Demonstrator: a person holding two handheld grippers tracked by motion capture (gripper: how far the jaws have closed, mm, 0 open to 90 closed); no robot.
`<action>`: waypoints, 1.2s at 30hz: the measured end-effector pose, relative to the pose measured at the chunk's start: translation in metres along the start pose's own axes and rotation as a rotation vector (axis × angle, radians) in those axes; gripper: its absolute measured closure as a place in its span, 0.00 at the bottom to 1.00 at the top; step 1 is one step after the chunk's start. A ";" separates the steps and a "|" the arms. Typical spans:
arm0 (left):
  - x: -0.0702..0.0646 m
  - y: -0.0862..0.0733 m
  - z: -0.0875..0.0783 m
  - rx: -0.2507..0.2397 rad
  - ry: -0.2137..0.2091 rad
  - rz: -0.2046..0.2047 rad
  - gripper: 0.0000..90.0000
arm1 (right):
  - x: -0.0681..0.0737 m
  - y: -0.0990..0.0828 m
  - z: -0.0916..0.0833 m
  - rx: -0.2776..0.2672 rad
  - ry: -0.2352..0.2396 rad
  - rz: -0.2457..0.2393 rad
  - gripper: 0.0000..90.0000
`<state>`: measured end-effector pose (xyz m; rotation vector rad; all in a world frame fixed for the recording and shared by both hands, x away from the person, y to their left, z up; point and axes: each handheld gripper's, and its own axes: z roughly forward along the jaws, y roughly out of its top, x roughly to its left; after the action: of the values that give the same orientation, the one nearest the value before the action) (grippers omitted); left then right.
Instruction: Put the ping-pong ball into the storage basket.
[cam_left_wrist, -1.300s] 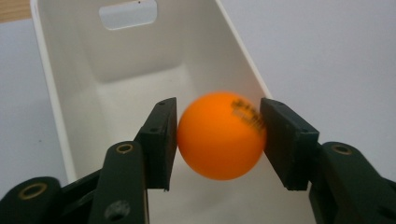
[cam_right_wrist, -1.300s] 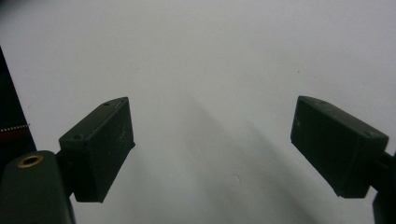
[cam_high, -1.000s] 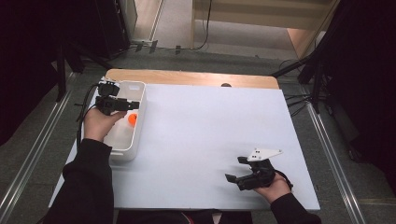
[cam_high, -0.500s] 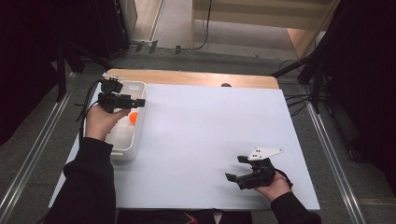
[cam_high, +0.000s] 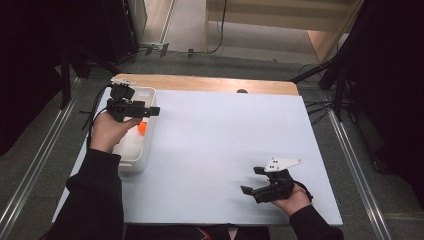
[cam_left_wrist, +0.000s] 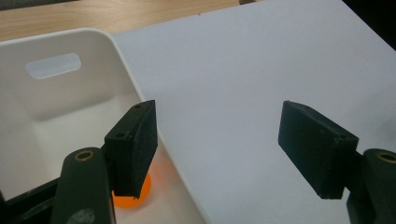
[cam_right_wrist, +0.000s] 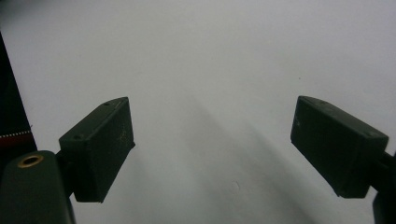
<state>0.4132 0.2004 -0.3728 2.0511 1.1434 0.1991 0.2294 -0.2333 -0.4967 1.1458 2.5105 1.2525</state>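
Left gripper (cam_high: 150, 111) hangs over the white bin (cam_high: 131, 160) at the table's (cam_high: 215, 150) left edge, jaws spread wide, gripping nothing. An orange ball (cam_high: 142, 128) sits inside the bin; round, so no long axis. Right gripper (cam_high: 252, 181) rests near the front right, jaws wide apart, empty.
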 end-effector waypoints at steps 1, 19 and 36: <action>-0.002 0.000 0.000 0.000 -0.002 0.006 0.32 | 0.000 0.000 0.000 0.002 -0.002 -0.001 0.13; -0.036 0.001 0.007 0.030 -0.113 0.119 0.32 | 0.004 0.001 -0.001 0.006 -0.004 -0.012 0.13; -0.054 -0.007 0.019 0.026 -0.177 0.165 0.32 | 0.005 0.002 0.000 0.006 -0.005 -0.015 0.13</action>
<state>0.3861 0.1503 -0.3787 2.1400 0.8745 0.0817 0.2270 -0.2297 -0.4944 1.1279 2.5165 1.2378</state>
